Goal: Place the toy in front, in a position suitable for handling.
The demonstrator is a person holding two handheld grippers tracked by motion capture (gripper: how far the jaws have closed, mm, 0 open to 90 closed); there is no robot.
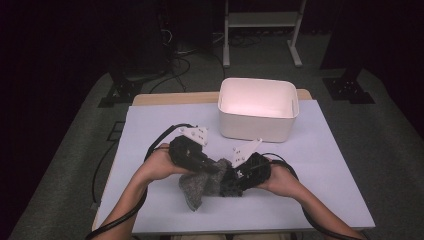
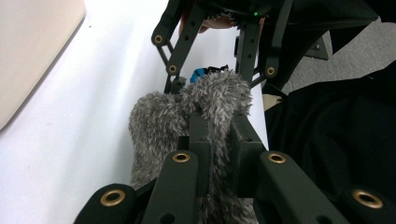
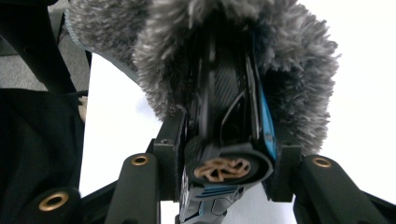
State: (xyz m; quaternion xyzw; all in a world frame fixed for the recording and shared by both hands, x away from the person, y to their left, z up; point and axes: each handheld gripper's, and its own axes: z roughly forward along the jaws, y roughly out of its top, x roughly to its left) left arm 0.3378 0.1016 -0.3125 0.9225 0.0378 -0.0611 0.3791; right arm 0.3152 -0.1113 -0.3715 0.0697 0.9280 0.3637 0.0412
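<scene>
No readable text, label, brand or number anywhere. Only a tangled copper-coloured emblem (image 3: 222, 169) on the black end of the shoe-like thing (image 3: 229, 116) gripped in the right claw (image 3: 229, 172), too unclear to make out as letters. Blue stripes just below the emblem, without lettering.

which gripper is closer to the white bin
Left. The left gripper lies lower left of the white bin, shut on the grey fuzzy cloth. The right gripper, holding a black and blue object, sits slightly farther down the table.
</scene>
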